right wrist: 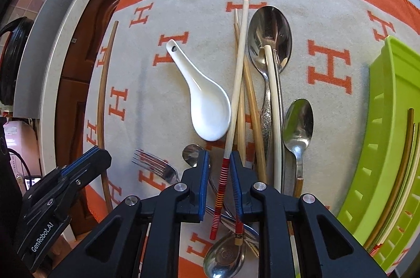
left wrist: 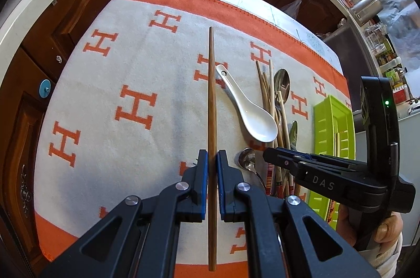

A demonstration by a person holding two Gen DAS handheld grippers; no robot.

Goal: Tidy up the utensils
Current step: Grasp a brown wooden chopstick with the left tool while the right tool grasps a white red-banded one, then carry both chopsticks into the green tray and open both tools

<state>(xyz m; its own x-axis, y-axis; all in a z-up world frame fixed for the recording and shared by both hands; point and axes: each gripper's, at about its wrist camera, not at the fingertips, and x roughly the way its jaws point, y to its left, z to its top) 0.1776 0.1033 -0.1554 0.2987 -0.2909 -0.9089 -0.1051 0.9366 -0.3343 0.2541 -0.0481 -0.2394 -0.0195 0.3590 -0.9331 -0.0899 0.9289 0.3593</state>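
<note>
A brown chopstick (left wrist: 212, 120) is clamped lengthwise in the left tongs (left wrist: 212, 159). A red-striped chopstick (right wrist: 237, 104), lying in the utensil pile, is straddled lengthwise by the narrowly open right tongs (right wrist: 220, 162), the green tray (right wrist: 388, 146) just rightward.

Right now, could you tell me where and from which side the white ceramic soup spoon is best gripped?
Grip the white ceramic soup spoon at its narrow handle, coming from above with the jaws across it. The handle is slim and lies clear on the blanket, while the wide bowl sits against the pale bamboo chopstick.
</note>
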